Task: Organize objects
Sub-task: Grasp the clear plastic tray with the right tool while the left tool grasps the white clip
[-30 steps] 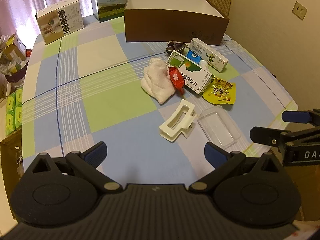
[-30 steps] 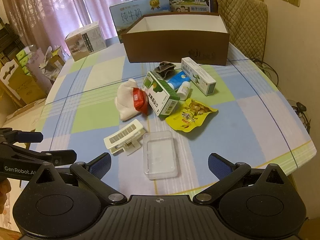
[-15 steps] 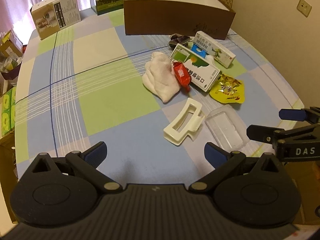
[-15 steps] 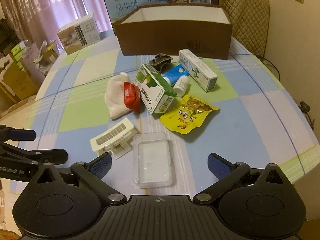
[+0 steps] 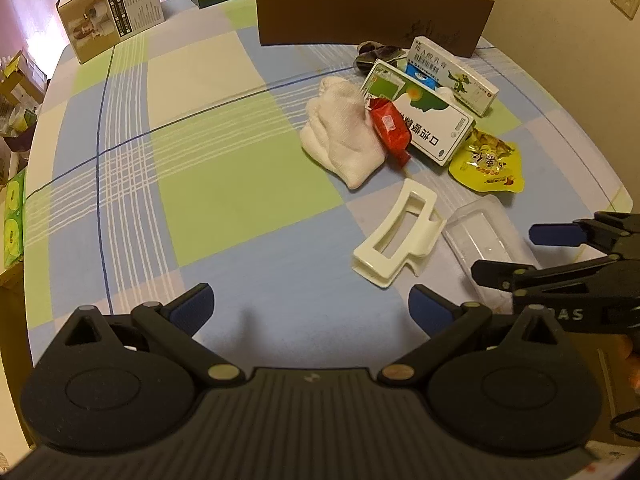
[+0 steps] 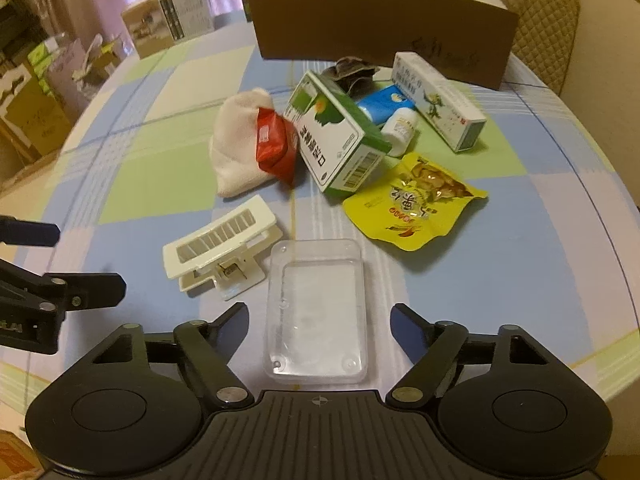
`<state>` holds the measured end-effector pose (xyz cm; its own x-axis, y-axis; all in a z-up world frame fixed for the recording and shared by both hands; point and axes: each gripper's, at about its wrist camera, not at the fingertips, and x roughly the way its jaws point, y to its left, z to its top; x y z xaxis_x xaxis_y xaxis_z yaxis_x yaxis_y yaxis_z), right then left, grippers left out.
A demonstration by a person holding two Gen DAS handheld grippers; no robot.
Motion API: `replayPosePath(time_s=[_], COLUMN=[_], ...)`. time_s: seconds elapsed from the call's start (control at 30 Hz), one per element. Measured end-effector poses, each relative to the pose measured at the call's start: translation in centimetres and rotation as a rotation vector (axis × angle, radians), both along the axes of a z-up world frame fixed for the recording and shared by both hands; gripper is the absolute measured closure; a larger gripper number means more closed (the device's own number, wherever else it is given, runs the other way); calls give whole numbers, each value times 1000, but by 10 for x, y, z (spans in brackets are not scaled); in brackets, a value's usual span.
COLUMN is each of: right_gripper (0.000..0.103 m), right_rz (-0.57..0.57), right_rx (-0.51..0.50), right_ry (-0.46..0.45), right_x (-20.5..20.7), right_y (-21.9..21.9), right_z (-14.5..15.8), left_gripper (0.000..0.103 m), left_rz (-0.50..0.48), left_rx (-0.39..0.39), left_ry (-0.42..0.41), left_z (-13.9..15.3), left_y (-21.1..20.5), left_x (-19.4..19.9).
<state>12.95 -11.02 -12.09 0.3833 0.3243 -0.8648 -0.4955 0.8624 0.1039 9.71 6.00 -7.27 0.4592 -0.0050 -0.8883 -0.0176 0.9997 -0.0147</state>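
A: Surface?
B: Bench (image 6: 168, 184), checked cloth; brown box (image 6: 384, 20) at 12 o'clock.
A: Items?
B: Clear plastic tray (image 6: 318, 308) at 6 o'clock; white clip (image 6: 220, 248) touching it at 9.
A: Grippers?
B: Right hand-held gripper (image 6: 319, 322), jaws just closing, straddles the tray, not yet gripping. Left hand-held gripper (image 5: 310, 304) released, empty.
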Motion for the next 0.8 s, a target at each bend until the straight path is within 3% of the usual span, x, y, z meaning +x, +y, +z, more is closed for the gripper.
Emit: replayPosePath(time_s=[0.3,0.57,0.8], right_gripper=[48,49,49], right_rz=[7,11,-77], right_rx=[-8,5,37], right_ry=[22,0,-2], right_x=[7,1,-5], right_y=[2,-12,-44], right_z=[-12,-3,11], left_gripper=[1,1,8], left_rz=[-26,-86,-173], left_rx=[1,-1,0], left_ry=[12,4,-13], left_z=[-8,-13,-22], left_y=[-3,-15,-30], left_x=[6,14,28])
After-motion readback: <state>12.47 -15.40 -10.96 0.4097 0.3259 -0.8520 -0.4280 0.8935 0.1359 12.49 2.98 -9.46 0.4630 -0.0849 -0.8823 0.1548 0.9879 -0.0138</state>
